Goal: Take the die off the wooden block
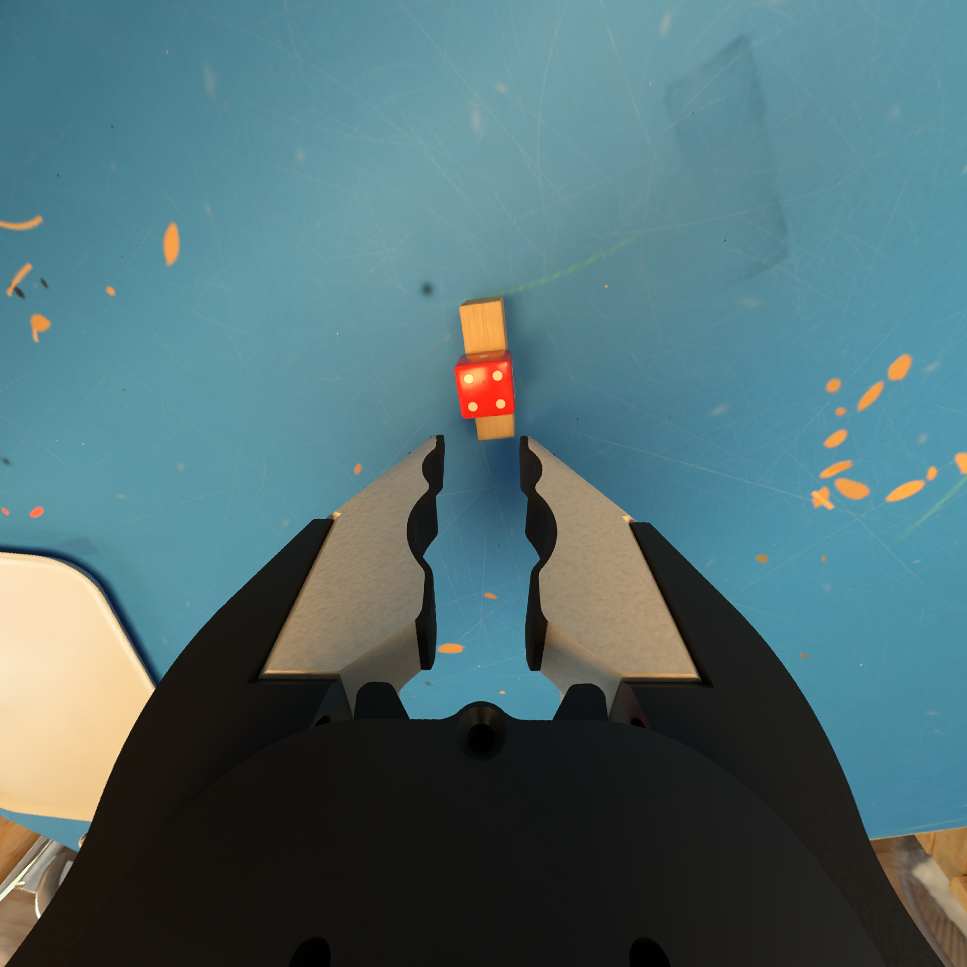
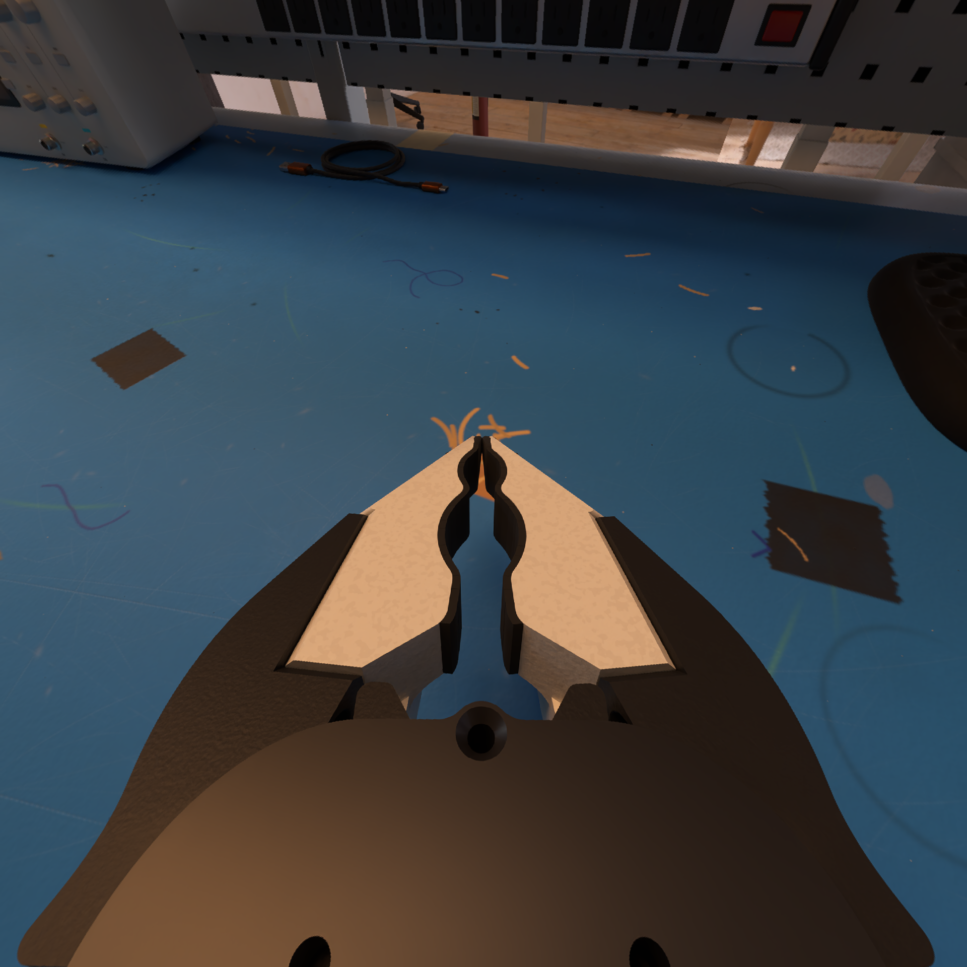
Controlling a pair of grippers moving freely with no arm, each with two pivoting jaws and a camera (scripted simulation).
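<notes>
The die (image 1: 485,384) is a glossy red cube with rounded corners; the face turned toward the left camera carries four white pips, one near each corner. It sits on the wooden block (image 1: 486,345), a pale, narrow bar lying on the blue table (image 1: 261,157), and it covers the middle of the bar, so that a longer stretch shows beyond it and a short end pokes out on the near side. There is one die and one block.

The left gripper (image 1: 481,438) hangs above the table with its tips just short of the block's near end. Its jaws stand apart with a clear gap between them, and they hold nothing. The die lies straight ahead of that gap, slightly past the tips. Orange paint flecks dot the table on both sides of the fingers, and a cream chair seat (image 1: 57,680) shows off the lower left edge.

The right wrist view shows neither die nor block. The right gripper (image 2: 481,439) has its tips pressed together, empty, over an orange scribble. Ahead of it lie one coiled black cable (image 2: 363,162), a white instrument box (image 2: 104,78) at far left, and a power strip (image 2: 523,26) along the top. Two dark tape patches (image 2: 138,358) flank the fingers, and a black perforated object (image 2: 926,335) sits at the right edge.
</notes>
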